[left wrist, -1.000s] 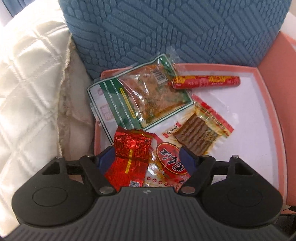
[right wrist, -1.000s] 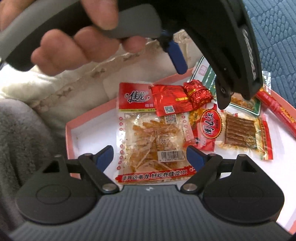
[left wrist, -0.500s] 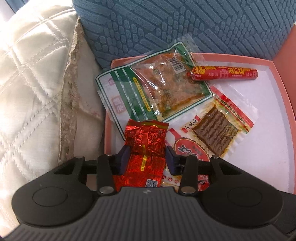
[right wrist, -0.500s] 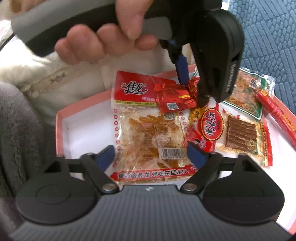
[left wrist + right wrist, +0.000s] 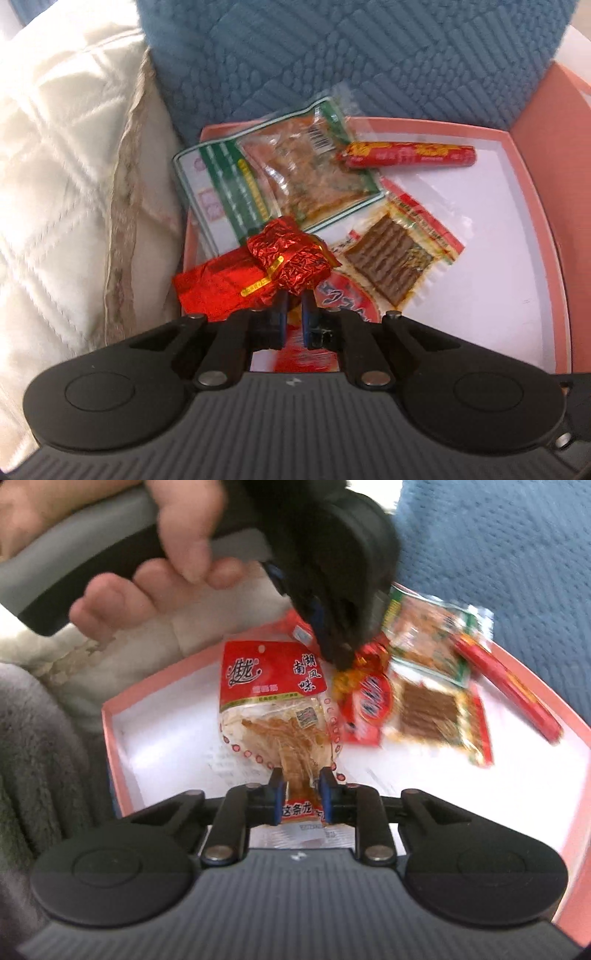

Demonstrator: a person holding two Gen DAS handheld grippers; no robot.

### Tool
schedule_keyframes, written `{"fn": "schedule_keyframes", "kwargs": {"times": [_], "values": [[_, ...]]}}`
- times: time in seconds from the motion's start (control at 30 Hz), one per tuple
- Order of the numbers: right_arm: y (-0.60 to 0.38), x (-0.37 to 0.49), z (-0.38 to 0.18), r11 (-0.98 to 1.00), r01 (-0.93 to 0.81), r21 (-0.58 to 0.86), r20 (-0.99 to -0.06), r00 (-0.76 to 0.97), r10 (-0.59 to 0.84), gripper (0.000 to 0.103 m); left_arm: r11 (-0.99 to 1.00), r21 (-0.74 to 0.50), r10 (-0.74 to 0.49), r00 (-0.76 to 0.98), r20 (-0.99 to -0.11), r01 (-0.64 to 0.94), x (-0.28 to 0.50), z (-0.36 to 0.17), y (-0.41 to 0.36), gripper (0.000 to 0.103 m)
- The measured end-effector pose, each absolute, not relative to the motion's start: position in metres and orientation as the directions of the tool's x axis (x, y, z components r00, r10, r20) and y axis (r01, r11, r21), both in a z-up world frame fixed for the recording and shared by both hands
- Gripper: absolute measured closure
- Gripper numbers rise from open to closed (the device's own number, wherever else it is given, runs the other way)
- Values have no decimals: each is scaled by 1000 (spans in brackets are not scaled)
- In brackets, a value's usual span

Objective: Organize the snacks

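Left wrist view: left gripper [image 5: 292, 308] clamped on crinkled red foil packet [image 5: 258, 273], raised above pink tray's [image 5: 539, 206] left rim, beside cream quilt [image 5: 62, 177]. Bare white floor along tray's right side. Right wrist view: right gripper [image 5: 301, 794] pinching bottom edge of clear fish-strip pouch [image 5: 275, 709], near tray's front-left corner; bare floor either side.

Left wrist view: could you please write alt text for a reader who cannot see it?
The left gripper is shut on a crinkled red foil packet, held above a pink tray. On the tray lie a green-edged snack bag, a red sausage stick and a brown dried-strip packet; a blue cushion stands behind.
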State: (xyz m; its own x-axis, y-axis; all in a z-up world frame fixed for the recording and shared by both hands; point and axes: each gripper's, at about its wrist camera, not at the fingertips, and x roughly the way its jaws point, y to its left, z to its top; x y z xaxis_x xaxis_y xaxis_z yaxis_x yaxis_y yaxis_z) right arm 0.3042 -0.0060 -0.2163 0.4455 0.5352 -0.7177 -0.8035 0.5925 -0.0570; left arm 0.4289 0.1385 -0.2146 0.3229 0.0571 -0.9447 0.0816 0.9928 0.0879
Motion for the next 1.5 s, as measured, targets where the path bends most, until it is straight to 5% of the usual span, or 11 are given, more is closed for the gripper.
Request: {"fn": "schedule_keyframes", "kwargs": {"times": [0.2, 0.23, 0.33, 0.5, 0.63, 1.1, 1.5], "values": [[-41, 302, -209, 692, -722, 3, -729, 472, 496, 81, 966, 110, 34, 308, -951, 234, 432, -212, 117, 92], [-46, 301, -208, 704, -710, -2, -728, 484, 485, 81, 963, 95, 17, 294, -956, 252, 434, -213, 116, 87], [-54, 302, -208, 731, -682, -18, -728, 511, 458, 81, 945, 134, 44, 292, -955, 298, 438, -219, 111, 49], [-56, 309, -212, 740, -672, -24, -737, 511, 441, 81, 895, 221, 105, 298, -949, 388, 447, -222, 108, 45], [-51, 304, -212, 713, -696, -86, -737, 526, 424, 81, 853, 271, 143, 299, -944, 446, 456, -224, 110, 25], [-52, 313, -214, 733, -677, -68, -750, 519, 410, 80, 775, 240, 87, 278, -957, 585, 461, -243, 99, 30], [-56, 310, -213, 766, -638, -73, -749, 542, 381, 80, 863, 222, 85, 302, -950, 454, 448, -229, 113, 44]]}}
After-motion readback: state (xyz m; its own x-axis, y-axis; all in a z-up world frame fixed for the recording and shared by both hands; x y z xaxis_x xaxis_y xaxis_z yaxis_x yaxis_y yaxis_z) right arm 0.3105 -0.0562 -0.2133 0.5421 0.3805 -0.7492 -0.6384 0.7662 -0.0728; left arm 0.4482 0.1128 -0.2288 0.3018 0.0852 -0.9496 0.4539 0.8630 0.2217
